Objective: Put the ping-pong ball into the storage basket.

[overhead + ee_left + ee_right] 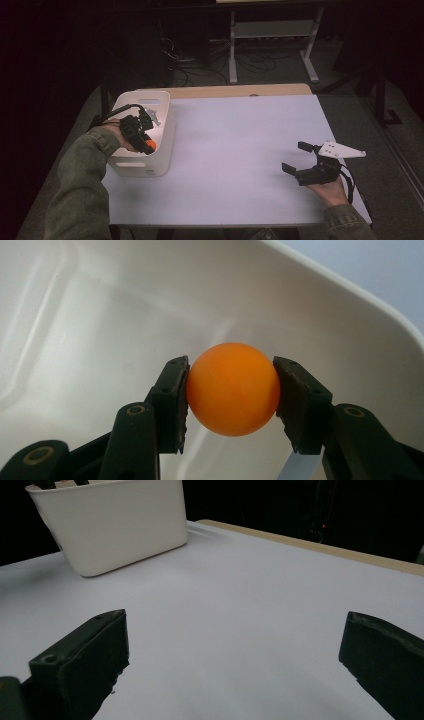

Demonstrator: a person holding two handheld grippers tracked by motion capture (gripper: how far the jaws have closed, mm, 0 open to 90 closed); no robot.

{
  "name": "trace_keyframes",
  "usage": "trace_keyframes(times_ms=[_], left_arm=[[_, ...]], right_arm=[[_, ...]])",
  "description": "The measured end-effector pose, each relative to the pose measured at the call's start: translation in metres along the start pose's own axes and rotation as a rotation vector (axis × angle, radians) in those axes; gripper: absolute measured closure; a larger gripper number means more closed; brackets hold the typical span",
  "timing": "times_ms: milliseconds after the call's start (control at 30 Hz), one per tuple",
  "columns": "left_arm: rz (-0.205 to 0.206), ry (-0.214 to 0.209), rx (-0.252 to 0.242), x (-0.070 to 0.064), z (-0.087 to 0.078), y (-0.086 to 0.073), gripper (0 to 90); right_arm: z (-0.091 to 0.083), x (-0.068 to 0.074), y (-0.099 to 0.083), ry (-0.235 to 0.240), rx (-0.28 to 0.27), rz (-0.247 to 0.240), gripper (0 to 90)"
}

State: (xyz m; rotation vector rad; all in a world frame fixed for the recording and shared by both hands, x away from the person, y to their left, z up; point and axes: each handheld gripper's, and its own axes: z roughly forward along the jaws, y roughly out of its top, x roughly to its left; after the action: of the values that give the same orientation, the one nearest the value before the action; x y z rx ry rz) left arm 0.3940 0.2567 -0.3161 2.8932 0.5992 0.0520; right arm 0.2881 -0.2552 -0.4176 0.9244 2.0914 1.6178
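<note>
Orange ball [233, 388] inside white bin [350, 315]

This looks like a lab or test room. A bare white table [240, 150] stands in a dark space, with loose cables [195, 70] on the floor and a metal frame stand [272, 37] behind it.

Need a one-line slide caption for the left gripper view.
Left tongs shut on an orange ball, held inside the white bin.
</note>
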Motion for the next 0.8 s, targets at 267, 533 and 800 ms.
trace_keyframes(times_ms=[267,533,800], left_arm=[[-0.005,0.017,-0.008,0.0,-0.001,-0.001,50.1],[-0.022,0.021,-0.019,0.001,-0.004,-0.003,49.7],[-0.047,0.026,-0.045,0.001,-0.011,-0.006,37.5]], right_arm=[[-0.001,0.0,0.0,-0.001,-0.001,0.0,0.0],[-0.001,0.0,0.0,0.0,-0.001,0.002,0.0],[0.0,0.0,0.0,0.002,-0.002,0.003,0.0]])
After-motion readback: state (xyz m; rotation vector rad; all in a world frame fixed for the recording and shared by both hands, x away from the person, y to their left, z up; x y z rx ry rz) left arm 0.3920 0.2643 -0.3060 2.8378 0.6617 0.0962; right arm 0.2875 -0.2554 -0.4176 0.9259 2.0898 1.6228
